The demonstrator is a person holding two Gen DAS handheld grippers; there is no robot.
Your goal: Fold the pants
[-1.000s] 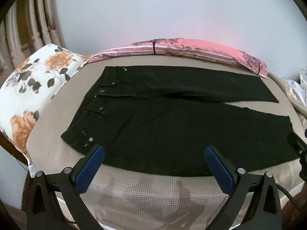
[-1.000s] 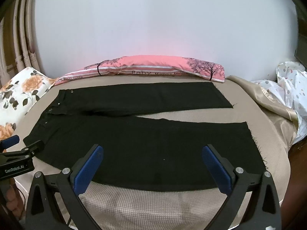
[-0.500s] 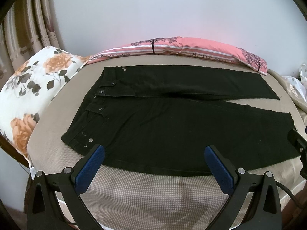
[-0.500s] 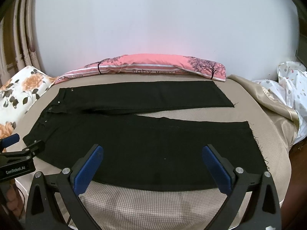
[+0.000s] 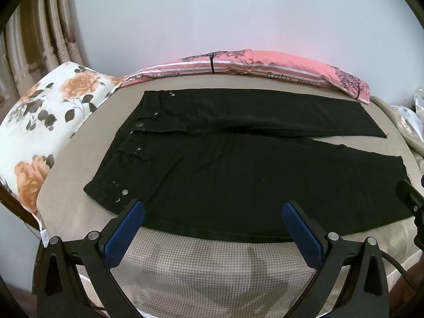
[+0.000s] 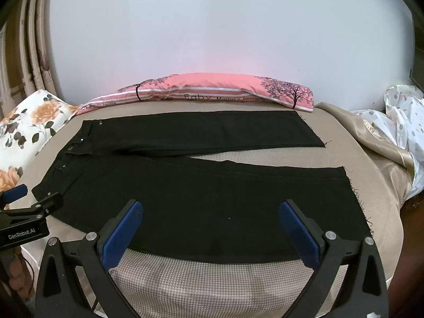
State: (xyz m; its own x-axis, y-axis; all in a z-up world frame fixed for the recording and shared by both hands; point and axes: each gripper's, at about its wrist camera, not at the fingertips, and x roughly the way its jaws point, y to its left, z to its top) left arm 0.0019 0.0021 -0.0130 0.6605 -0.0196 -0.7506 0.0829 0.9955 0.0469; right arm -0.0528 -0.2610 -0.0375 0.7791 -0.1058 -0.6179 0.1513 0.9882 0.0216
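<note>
Black pants (image 5: 238,164) lie flat on the beige bed, waistband with metal buttons at the left, both legs spread apart toward the right. They also show in the right wrist view (image 6: 206,185). My left gripper (image 5: 213,209) is open and empty, hovering over the near edge of the front leg, toward the waist side. My right gripper (image 6: 210,209) is open and empty over the near edge of the same leg, toward the hem side. The left gripper shows at the left edge of the right wrist view (image 6: 16,198).
A floral pillow (image 5: 42,137) lies left of the waistband. A pink pillow (image 5: 251,66) runs along the far edge by the wall. Beige fabric and white dotted cloth (image 6: 397,132) lie at the right. The bed's near edge (image 5: 212,278) is below the grippers.
Both cameras have risen slightly and moved a little forward; the pants sit a bit lower in the views. The pants have not moved. Both grippers stay open.
</note>
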